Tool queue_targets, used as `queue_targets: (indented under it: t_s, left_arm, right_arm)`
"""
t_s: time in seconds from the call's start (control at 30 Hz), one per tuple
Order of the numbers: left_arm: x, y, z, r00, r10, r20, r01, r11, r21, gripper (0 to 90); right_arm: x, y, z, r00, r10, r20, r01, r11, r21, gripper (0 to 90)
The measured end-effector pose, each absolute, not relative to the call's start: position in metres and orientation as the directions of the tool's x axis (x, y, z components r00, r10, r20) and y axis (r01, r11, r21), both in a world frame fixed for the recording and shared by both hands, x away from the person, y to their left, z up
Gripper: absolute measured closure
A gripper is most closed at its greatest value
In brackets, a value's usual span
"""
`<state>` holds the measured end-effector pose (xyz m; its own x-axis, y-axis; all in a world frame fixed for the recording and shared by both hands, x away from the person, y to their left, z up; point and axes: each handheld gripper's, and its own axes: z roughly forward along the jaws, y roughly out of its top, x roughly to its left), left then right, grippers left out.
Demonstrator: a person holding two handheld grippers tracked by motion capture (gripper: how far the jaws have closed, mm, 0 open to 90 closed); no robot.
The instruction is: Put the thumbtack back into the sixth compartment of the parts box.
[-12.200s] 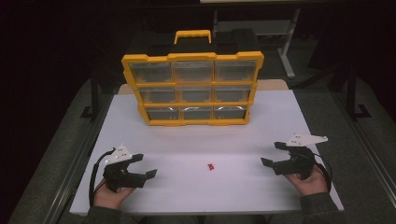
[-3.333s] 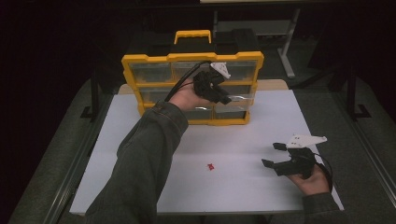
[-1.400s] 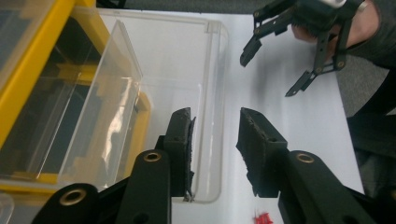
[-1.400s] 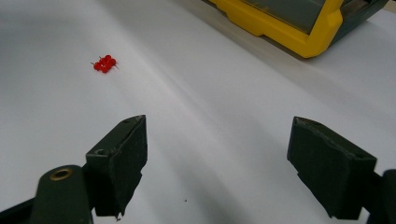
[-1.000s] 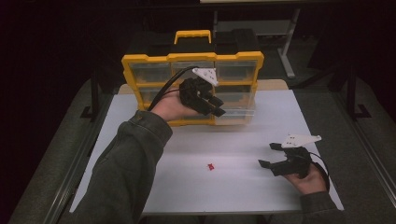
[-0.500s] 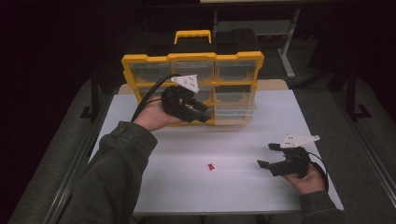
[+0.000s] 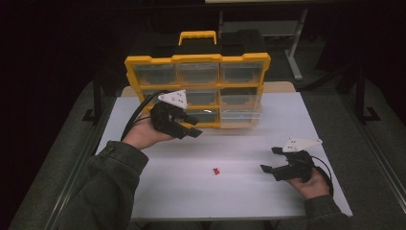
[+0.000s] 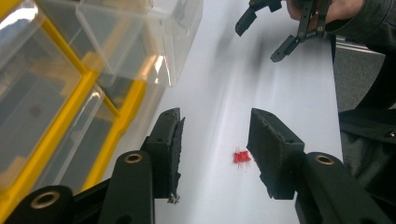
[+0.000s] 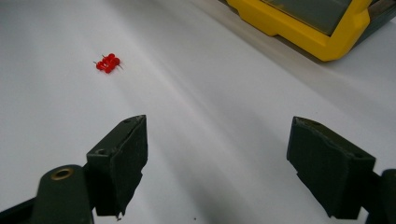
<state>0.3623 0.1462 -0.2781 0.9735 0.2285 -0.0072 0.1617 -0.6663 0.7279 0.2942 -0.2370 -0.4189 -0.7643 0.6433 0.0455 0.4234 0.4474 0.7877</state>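
Note:
A yellow organizer with clear drawers stands upright at the back of the white table. Its bottom-right drawer sticks out toward me; it also shows as the clear drawer. My left gripper hovers in front of the organizer's lower left. Its jaws have just been opening and hold nothing. A small cluster of red push pins lies mid-table, also seen as the pins and the pins. My right gripper rests at the right, open and empty.
The white table top ends in a near edge close to my forearms. Dark floor and a metal frame lie beyond the table. The organizer's yellow corner is ahead of my right gripper.
My left hand has drawn back from the bottom-right drawer, moving left and a little lower, and its jaws have widened. The drawer stays pulled out. The right hand has kept still.

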Motion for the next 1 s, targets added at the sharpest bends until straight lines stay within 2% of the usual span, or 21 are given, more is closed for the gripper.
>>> queue_targets:
  t_s: [0.27,0.5,0.9,1.0]
  left_arm:
    - [0.355,0.164,-0.291,0.962,0.272,-0.017,0.194,-0.640,0.744,50.0]
    - [0.346,0.179,-0.306,0.951,0.310,-0.005,0.211,-0.633,0.745,47.4]
    - [0.327,0.204,-0.331,0.928,0.373,0.010,0.242,-0.622,0.745,45.9]
    - [0.321,0.210,-0.338,0.920,0.391,0.012,0.255,-0.623,0.739,44.9]
  right_arm:
    - [0.295,-0.235,-0.420,-0.769,0.638,0.044,0.424,0.457,0.782,19.6]
    - [0.295,-0.237,-0.422,-0.756,0.652,0.061,0.451,0.451,0.770,13.9]
    - [0.294,-0.240,-0.422,-0.747,0.655,0.113,0.504,0.447,0.739,14.0]
    - [0.294,-0.241,-0.419,-0.758,0.644,0.102,0.489,0.457,0.743,13.9]
